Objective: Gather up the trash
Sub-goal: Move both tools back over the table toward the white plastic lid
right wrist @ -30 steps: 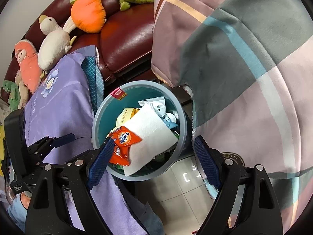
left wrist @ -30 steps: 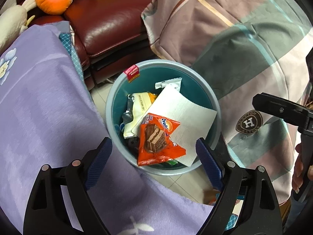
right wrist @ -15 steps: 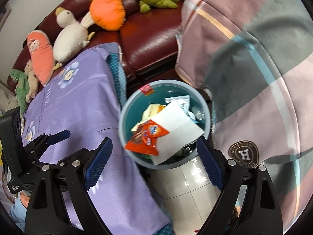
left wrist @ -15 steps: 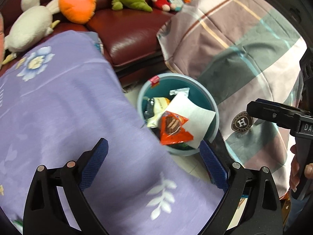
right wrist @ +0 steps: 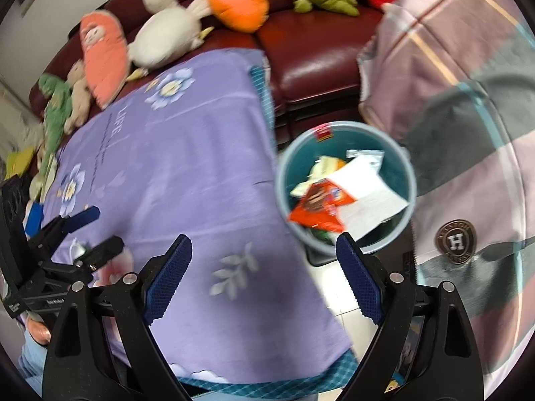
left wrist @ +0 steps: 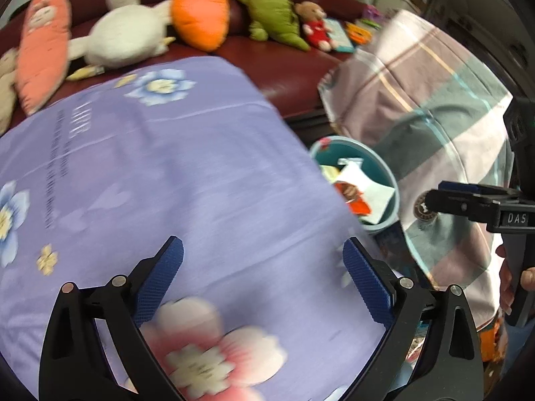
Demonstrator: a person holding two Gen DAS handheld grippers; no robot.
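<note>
A teal trash bin (right wrist: 396, 153) stands on the floor between a purple cloth and a plaid blanket. It holds an orange snack wrapper (right wrist: 317, 207), a white paper sheet (right wrist: 367, 193) and other wrappers. My right gripper (right wrist: 264, 240) is open and empty, above the cloth's edge just left of the bin. My left gripper (left wrist: 262, 245) hangs over the purple cloth, its jaws opening with nothing between them. In that view the bin (left wrist: 347, 141) lies far to the right, with the wrapper (left wrist: 356, 197) showing inside. Each gripper shows in the other's view: left gripper (right wrist: 97, 230), right gripper (left wrist: 448, 195).
The purple floral cloth (left wrist: 167, 183) covers a raised surface. Behind it a maroon sofa (right wrist: 317, 50) carries several plush toys (left wrist: 200, 13). A plaid blanket (right wrist: 468, 100) drapes to the bin's right. Tiled floor (right wrist: 344, 314) shows by the bin. A hand (left wrist: 515, 277) holds the right gripper's handle.
Both grippers have pulled back and up, away from the bin toward the purple cloth. The bin has slid right and shrunk in both views. The trash in it has not moved.
</note>
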